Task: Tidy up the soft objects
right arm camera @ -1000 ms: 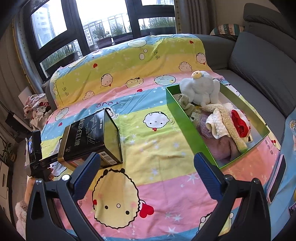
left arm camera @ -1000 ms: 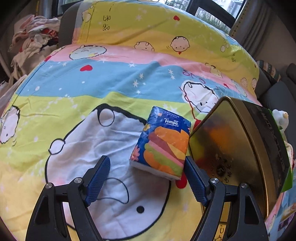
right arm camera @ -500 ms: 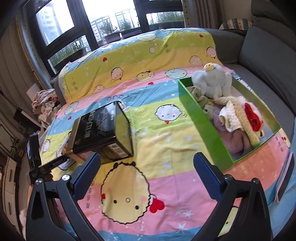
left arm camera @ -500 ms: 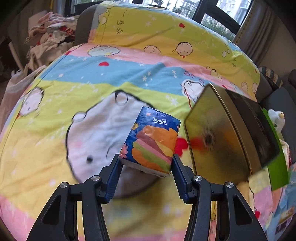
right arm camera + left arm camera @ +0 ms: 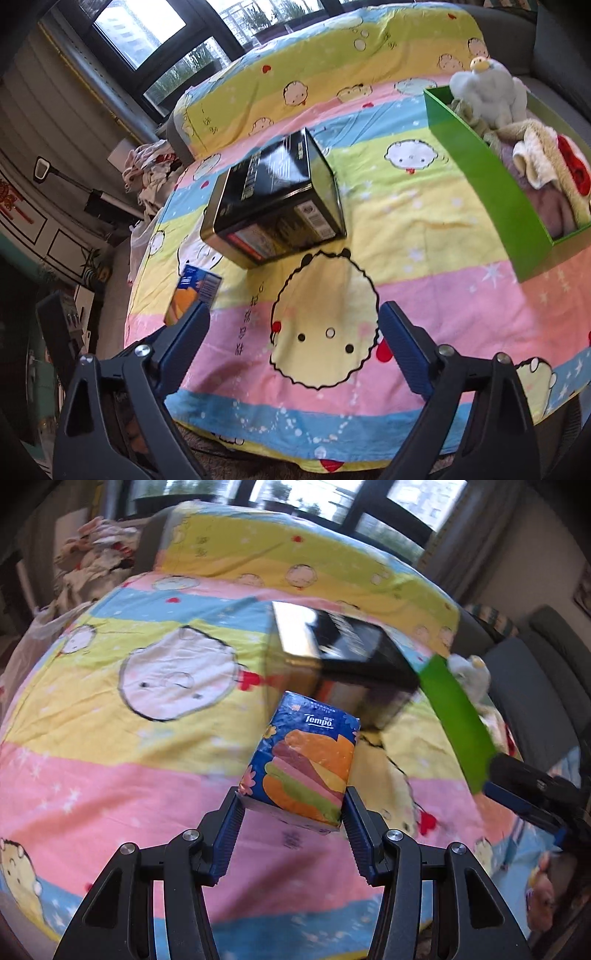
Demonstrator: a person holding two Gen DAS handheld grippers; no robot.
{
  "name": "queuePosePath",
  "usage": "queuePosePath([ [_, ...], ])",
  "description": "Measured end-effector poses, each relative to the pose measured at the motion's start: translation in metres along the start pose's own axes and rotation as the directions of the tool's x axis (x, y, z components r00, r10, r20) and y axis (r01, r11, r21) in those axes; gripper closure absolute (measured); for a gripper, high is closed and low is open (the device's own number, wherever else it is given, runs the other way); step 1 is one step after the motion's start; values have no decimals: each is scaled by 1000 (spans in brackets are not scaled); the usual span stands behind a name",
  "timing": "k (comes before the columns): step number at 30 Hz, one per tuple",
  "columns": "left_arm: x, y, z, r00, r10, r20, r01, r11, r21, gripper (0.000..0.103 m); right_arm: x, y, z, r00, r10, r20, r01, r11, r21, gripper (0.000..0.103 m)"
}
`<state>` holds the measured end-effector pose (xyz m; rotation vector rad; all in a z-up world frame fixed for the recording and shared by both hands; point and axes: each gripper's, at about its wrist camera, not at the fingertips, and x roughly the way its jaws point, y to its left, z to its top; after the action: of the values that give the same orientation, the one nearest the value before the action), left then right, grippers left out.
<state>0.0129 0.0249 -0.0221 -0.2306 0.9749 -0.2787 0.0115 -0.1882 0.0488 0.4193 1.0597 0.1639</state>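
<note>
My left gripper (image 5: 291, 808) is shut on a blue Tempo tissue pack (image 5: 304, 758) with a burger print, held above the striped cartoon bedsheet (image 5: 147, 746). The same tissue pack (image 5: 192, 295) shows at the left of the right wrist view. My right gripper (image 5: 291, 334) hangs over the sheet's near part, jaws wide and closing, nothing between them. A green box (image 5: 480, 170) at the right holds a white plush toy (image 5: 487, 92), towels and other soft things. Its green wall (image 5: 454, 720) shows in the left wrist view.
A black and gold tin (image 5: 273, 199) lies tilted on the middle of the bed; the tin (image 5: 340, 661) sits just beyond the held pack. A heap of clothes (image 5: 147, 173) lies off the bed's far left. A grey sofa (image 5: 535, 686) borders the right side.
My left gripper closed on the tissue pack, lifted it off the sheet and carried it toward the bed's near side. My right gripper tipped further down and its jaws narrowed a little.
</note>
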Motion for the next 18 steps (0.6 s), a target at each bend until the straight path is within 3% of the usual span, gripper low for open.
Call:
queuePosePath([
  [4,12,-41,-15,997,-64,-50,68,995,72,49,1,-13,-6,1000,10,-23,-10,1000,27,21],
  [9,37,-83,-28,993,-69,-100,86,980,178,49,-1,-35,-8,999,-30,-42,32,998,45,28],
  [18,83,-103,-21,978,-101,-184,143,962,234,49,18,-73,8,994,-66,-87,72,995,69,41],
])
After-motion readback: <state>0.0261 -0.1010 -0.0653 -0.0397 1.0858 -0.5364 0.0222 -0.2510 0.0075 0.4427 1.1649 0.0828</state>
